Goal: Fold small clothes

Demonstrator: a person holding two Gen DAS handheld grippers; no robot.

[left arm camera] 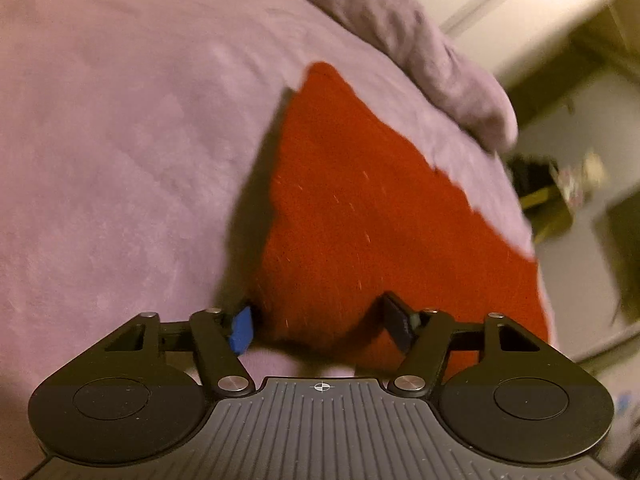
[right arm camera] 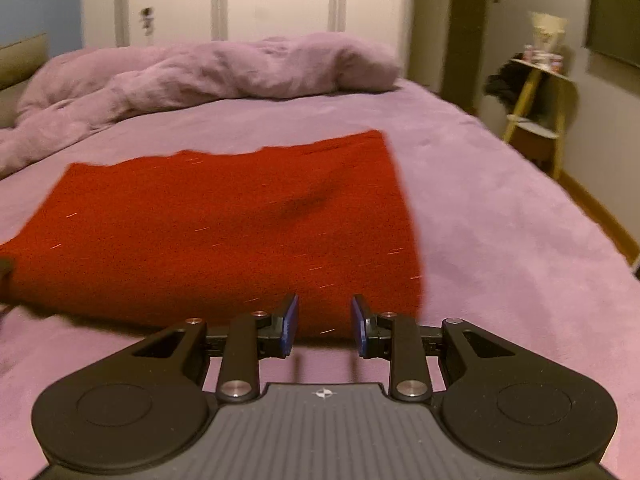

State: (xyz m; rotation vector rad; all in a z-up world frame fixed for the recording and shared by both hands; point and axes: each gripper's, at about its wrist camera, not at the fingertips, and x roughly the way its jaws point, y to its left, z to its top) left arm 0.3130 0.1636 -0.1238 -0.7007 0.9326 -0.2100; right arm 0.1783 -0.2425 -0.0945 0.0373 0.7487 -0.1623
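Red cloth (right arm camera: 224,232) flat on bed (right arm camera: 500,216), long axis crosswise; near hem touching both tongs: left tongs (left arm camera: 320,326) wide open, right tongs (right arm camera: 325,326) parted, empty.

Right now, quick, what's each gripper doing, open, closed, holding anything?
Left gripper: open, jaws straddling the near edge of the red knitted cloth, not clamped.
Right gripper: open, holding nothing.

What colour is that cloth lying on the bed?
Red cloth, clearest in the right wrist view.

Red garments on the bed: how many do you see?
1. A red knit cloth lies spread on the purple bedspread, just ahead of both open grippers; others may lie hidden outside view.
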